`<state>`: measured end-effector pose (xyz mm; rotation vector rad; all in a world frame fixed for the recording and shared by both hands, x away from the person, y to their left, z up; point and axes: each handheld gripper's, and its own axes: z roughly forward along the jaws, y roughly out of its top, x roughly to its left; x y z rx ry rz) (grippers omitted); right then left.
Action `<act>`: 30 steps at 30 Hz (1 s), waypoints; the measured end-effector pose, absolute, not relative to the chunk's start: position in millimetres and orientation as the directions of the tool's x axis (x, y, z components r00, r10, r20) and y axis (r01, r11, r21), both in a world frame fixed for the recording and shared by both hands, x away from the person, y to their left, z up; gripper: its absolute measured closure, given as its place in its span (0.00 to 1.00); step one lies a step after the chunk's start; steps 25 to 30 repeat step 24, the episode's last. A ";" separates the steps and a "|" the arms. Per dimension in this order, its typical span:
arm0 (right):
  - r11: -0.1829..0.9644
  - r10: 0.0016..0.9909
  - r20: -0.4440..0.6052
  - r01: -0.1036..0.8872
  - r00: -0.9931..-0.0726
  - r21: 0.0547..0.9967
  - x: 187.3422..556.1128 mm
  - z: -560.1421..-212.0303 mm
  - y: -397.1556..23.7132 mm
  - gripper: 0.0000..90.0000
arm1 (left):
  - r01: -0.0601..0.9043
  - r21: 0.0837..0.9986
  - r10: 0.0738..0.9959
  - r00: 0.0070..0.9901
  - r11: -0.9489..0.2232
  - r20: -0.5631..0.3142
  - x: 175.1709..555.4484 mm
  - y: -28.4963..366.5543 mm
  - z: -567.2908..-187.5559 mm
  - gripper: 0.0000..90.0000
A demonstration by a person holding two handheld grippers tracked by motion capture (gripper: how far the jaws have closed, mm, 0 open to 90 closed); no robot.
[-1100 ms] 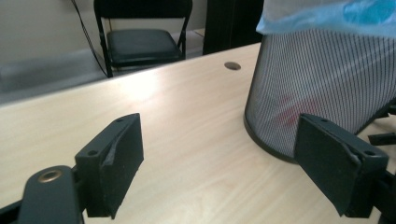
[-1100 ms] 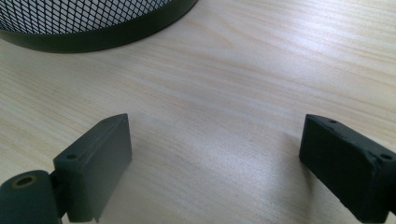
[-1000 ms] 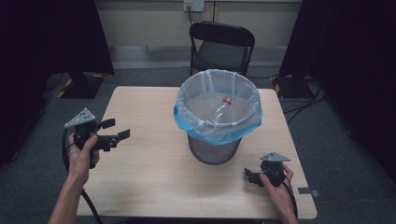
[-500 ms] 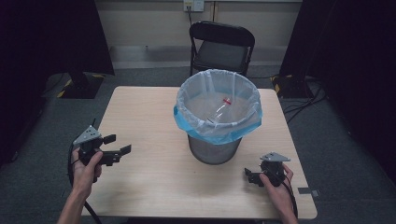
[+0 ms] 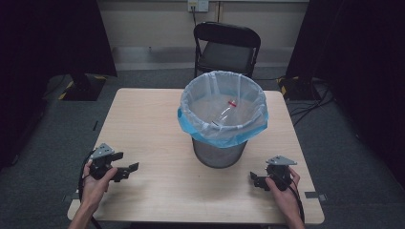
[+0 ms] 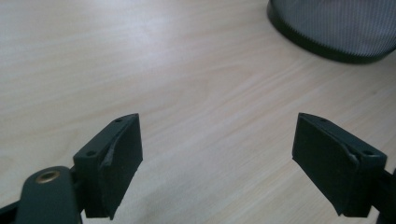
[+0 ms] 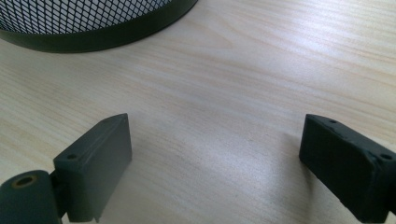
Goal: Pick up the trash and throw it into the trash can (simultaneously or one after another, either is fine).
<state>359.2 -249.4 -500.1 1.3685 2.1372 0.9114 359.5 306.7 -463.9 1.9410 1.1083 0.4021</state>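
Observation:
A black mesh bin [image 5: 219, 152] lined with a pale blue bag [image 5: 222, 125] stands mid-table; a clear plastic bottle with a red cap [image 5: 225, 112] lies inside it. My left gripper [image 5: 126, 170] rests low at the table's front left, open, nothing between its jaws [image 6: 217, 163]. At the front right my right gripper [image 5: 255, 180] sits on the table, also open and empty [image 7: 215, 163]. The bin's mesh base [image 6: 336, 28] appears ahead of the left gripper, and the bin's base [image 7: 93, 23] ahead of the right one.
The light wooden table [image 5: 143, 124] is bare around the bin. A black folding chair [image 5: 227, 47] stands behind the far edge. Cables [image 5: 305, 102] lie on the grey floor at the right. Dark curtains hang at both sides.
My left gripper has dropped and come back toward the table's front left edge, from raised above the left side to just over the tabletop. The right gripper stayed put.

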 end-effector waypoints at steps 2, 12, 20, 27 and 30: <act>0.293 0.911 -0.015 0.620 -0.413 0.728 359.2 -500.1 -249.4 0.09 | 0.555 0.787 0.822 0.559 -0.268 -0.114 359.2 305.0 -468.3 0.18; 0.293 0.911 -0.015 0.620 -0.413 0.728 359.2 -500.1 -249.4 0.09 | 0.589 0.731 0.829 0.556 -0.343 -0.059 361.3 293.6 -491.8 0.18; 0.293 0.911 -0.015 0.620 -0.413 0.728 359.2 -500.1 -249.4 0.09 | 0.574 0.736 0.849 0.529 -0.359 0.001 362.1 285.0 -500.7 0.15; 0.293 0.911 -0.015 0.620 -0.413 0.728 359.2 -500.1 -249.5 0.09 | 0.577 0.736 0.853 0.522 -0.354 0.001 361.8 284.2 -500.8 0.15; 0.293 0.911 -0.015 0.620 -0.413 0.728 359.2 -500.1 -249.5 0.09 | 0.577 0.736 0.853 0.522 -0.354 0.001 361.8 284.2 -500.8 0.15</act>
